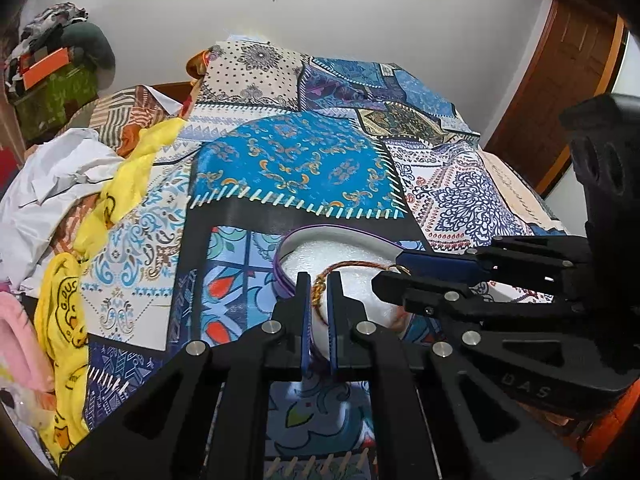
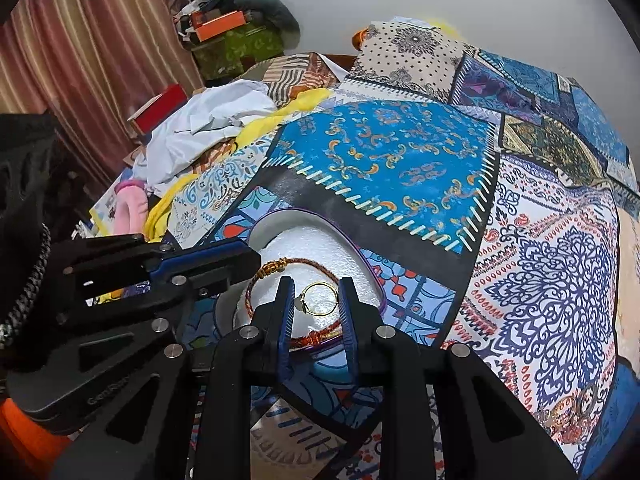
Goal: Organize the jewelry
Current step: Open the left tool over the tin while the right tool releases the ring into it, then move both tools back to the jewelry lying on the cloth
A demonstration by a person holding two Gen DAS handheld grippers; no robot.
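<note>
Patchwork cloth: covered the bed under everything.
Box: purple-rimmed, white foam inside, lay on the cloth near both grippers.
Left gripper: jaws nearly closed on the bracelet's knot.
Right gripper: jaws part open around the ring; whether they touched it could not be told.
Bracelet: braided red and gold, lay on the foam.
Ring: gold, inside the bracelet's loop.

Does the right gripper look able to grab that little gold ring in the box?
Probably yes. The right gripper is open with the gold ring between its fingers, nothing blocking it. The braided bracelet encircles the ring and might get pinched too.
</note>
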